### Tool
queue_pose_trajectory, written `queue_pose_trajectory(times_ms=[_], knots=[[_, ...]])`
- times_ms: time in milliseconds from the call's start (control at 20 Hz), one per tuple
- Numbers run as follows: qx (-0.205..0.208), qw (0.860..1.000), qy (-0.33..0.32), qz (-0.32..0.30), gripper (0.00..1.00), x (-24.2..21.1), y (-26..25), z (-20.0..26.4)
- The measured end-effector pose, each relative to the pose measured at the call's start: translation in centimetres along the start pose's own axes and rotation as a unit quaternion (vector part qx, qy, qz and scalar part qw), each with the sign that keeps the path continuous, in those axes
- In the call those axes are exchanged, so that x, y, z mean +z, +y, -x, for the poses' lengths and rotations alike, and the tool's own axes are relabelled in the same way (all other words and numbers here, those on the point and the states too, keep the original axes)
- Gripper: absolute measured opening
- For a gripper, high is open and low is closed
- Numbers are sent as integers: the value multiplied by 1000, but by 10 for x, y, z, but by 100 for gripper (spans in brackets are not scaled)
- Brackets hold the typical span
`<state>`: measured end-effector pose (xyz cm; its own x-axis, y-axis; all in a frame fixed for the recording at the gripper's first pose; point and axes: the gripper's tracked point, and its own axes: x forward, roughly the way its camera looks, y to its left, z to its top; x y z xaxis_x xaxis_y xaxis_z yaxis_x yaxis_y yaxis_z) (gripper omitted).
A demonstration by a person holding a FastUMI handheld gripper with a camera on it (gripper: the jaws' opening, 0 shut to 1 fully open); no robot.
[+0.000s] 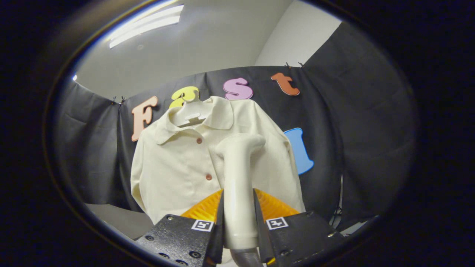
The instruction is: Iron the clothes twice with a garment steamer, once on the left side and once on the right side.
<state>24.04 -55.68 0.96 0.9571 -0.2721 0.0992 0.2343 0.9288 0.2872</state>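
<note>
Two black fingers (207, 237) of the gripper (239, 237) sit closest to the lens, each carrying a small square marker near its tip, and they are clenched on the white handle of the garment steamer (239, 178). Both inner faces press against that handle, one on either side, so the steamer stands upright between them, its rounded head leaning slightly to the right at the top. An orange ribbed surface (202, 209) shows just behind the fingers on both sides of the handle; what it belongs to I cannot tell.

Black cloth wall (356, 141) takes up most of the space beyond, draped across the back and pinned along its top edge. Above it are a pale ceiling and a bright strip light (148, 24).

Hanging against the cloth is the cream shirt (174, 167), on a white hanger (191, 111), collar open, with two brownish buttons visible down the front. It hangs directly beyond the fingers, and the steamer's head is in front of its right half, covering part of it. Whether the head touches the fabric I cannot tell. A grey ledge (118, 218) shows low to the left of the shirt.
</note>
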Motion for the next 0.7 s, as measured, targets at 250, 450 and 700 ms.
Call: queue_pose_trajectory(times_ms=[250,450,700], knots=[[7,1000,16,-6,37,-30,-9,6],[7,999,33,-31,37,-63,-15,19],[-2,997,49,-51,37,-99,-23,35]])
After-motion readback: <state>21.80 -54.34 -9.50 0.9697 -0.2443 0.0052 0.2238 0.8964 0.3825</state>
